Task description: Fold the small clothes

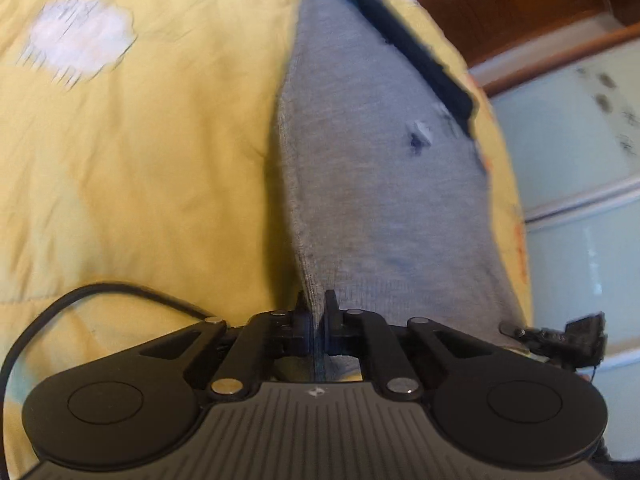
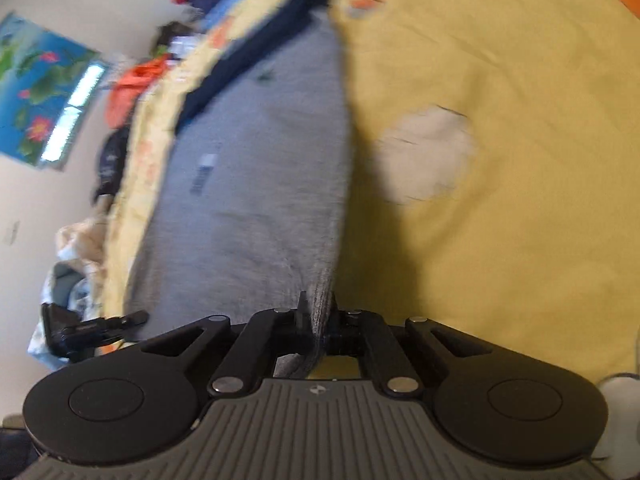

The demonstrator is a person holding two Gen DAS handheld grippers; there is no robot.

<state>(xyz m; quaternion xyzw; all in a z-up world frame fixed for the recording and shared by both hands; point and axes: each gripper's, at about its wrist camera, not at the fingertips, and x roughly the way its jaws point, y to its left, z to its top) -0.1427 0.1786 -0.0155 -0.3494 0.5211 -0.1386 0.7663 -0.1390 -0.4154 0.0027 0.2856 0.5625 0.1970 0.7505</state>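
Light: warm, moderately bright.
Shadows: dark band beside the grey garment [image 2: 256, 168].
Blur: strong motion smear on both views.
Edges: fisheye-curved.

There are no words or numbers here that I can read. The small tag [image 2: 202, 174] on the grey cloth [image 2: 256, 168], left of the middle of the right wrist view, is too blurry, and so are the dark marks [image 1: 618, 120] on the pale panel at the right edge of the left wrist view.
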